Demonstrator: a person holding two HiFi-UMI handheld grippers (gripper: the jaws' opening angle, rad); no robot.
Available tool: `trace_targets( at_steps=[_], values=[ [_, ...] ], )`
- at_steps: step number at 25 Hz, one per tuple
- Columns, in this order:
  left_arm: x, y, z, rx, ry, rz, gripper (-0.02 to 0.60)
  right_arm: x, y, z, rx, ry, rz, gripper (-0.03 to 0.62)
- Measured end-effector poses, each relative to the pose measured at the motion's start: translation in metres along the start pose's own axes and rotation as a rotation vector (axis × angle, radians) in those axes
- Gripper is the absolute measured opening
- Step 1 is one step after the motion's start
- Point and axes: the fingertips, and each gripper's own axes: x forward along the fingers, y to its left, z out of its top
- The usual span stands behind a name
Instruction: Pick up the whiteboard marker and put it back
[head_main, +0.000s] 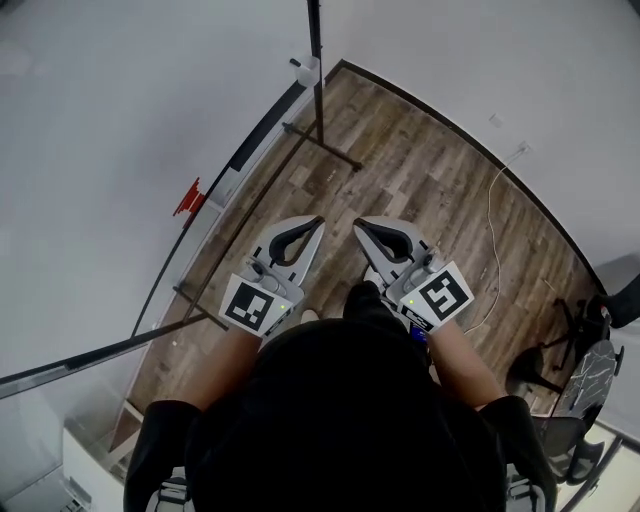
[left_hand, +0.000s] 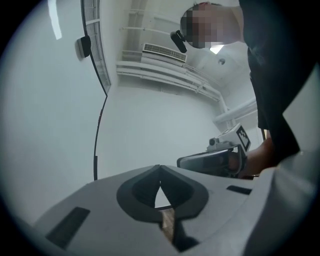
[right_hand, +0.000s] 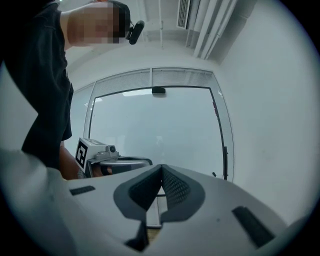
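Observation:
I cannot pick out a whiteboard marker for certain. A small red object (head_main: 188, 197) sits at the bottom rail (head_main: 215, 205) of the big whiteboard (head_main: 90, 150) on the left; what it is stays unclear. My left gripper (head_main: 318, 221) is held in front of the person's body over the wood floor, jaws closed tip to tip with nothing between them. My right gripper (head_main: 358, 223) is beside it, also shut and empty. Each gripper view looks up: the left gripper (left_hand: 160, 168) sees the right one (left_hand: 215, 161), and the right gripper (right_hand: 161, 167) sees the left one (right_hand: 117, 162).
A black stand pole and foot bar (head_main: 320, 140) rise just beyond the grippers. A white cable (head_main: 492, 240) runs across the floor to a wall socket. Black office chairs (head_main: 580, 390) stand at the lower right. A white shelf unit (head_main: 95, 460) is at the lower left.

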Motion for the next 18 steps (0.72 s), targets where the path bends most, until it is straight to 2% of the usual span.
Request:
trace_targets(
  at_steps=[11, 18],
  values=[
    [0.132, 0.023, 0.008, -0.024, 0.004, 0.114, 0.005, -0.002, -0.129, 0.01, -0.035, 0.014, 0.135, -0.008],
    [0.183, 0.035, 0.002, -0.014, 0.015, 0.186, 0.005, -0.003, -0.181, 0.001, -0.054, 0.03, 0.21, -0.008]
  ],
)
